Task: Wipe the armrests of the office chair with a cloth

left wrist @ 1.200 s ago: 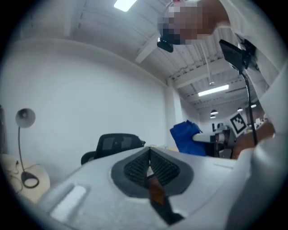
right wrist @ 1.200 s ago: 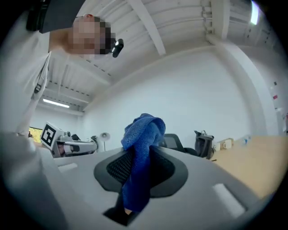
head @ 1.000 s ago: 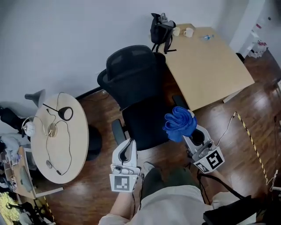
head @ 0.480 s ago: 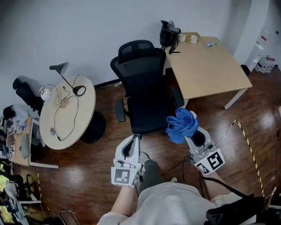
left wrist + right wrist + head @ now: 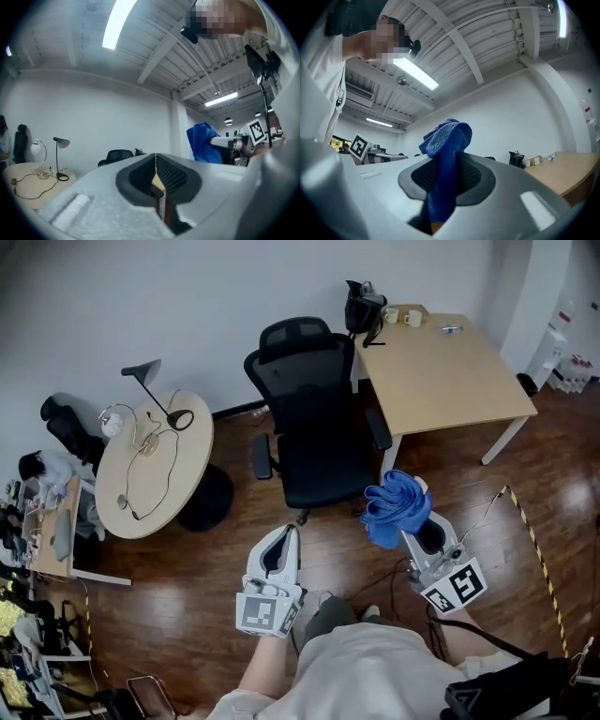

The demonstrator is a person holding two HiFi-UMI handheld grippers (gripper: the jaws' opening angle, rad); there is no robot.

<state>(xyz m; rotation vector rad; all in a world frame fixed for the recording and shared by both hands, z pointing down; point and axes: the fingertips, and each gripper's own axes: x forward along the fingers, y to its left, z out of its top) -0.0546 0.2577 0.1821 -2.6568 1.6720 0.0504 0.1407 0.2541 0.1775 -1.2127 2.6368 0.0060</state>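
A black office chair (image 5: 314, 418) stands by the wall, with its left armrest (image 5: 261, 456) and right armrest (image 5: 379, 428) either side of the seat. My right gripper (image 5: 413, 518) is shut on a bunched blue cloth (image 5: 396, 507), held up in front of the chair's right side and well short of it. The cloth (image 5: 446, 159) hangs between the jaws in the right gripper view. My left gripper (image 5: 282, 545) is shut and holds nothing, pointing toward the chair from in front. Its jaws (image 5: 156, 174) meet with no gap.
A round table (image 5: 155, 465) with a desk lamp (image 5: 157, 390) and cables stands left of the chair. A rectangular wooden desk (image 5: 441, 362) with a black bag (image 5: 364, 306) and mugs stands to the right. Wood floor lies between me and the chair.
The chair now shows farther from both grippers and higher in the head view. The grippers keep their hold and posture; the cloth stays clamped in the right one.
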